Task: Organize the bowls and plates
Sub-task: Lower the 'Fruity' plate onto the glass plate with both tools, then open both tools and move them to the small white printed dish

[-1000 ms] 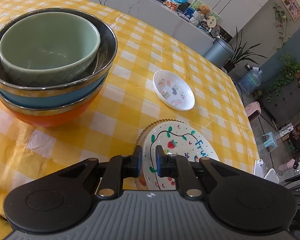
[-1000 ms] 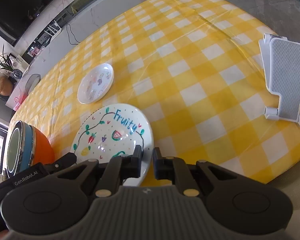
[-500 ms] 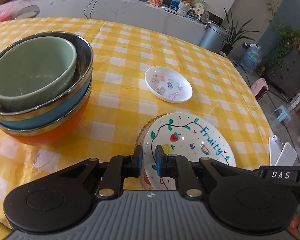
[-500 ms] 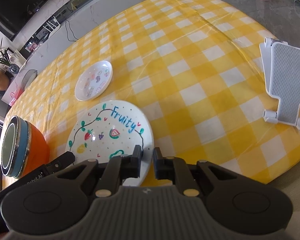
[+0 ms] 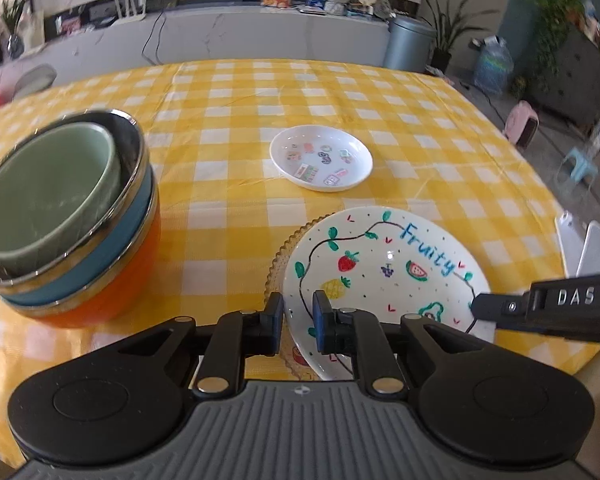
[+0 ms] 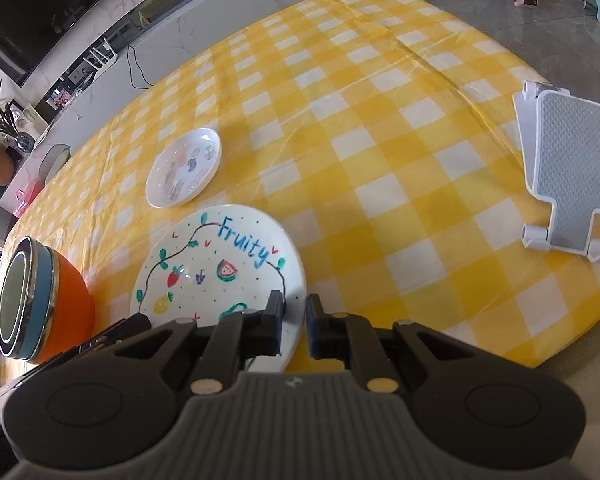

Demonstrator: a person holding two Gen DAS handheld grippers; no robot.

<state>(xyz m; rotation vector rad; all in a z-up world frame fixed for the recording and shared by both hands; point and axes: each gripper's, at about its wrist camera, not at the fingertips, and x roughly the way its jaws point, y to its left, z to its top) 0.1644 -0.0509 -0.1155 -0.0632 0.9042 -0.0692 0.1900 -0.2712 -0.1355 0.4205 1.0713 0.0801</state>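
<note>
A white plate painted with fruit and "Fruity" (image 5: 384,272) (image 6: 216,264) lies on a beige scalloped plate (image 5: 278,256) near the table's front edge. My left gripper (image 5: 298,316) straddles its left rim. Its jaws are opening, and the pads stand a little off the rim between them. My right gripper (image 6: 294,320) is shut on the plate's right rim, and one of its fingers (image 5: 500,308) shows there in the left wrist view. A small white sticker-patterned plate (image 5: 321,162) (image 6: 184,168) sits farther back. On the left, a green bowl (image 5: 48,196) nests in a blue and an orange bowl (image 5: 112,292) (image 6: 48,300).
A yellow checked cloth (image 6: 380,152) covers the round table. A white and grey phone stand (image 6: 568,176) stands near the right edge. Behind the table runs a low marble counter (image 5: 260,36) with snacks, a bin and plants.
The left wrist view has rolled level and shifted right, and the right gripper's finger now shows in it. The left jaws stand slightly wider. Plates, bowls and the right gripper have kept still.
</note>
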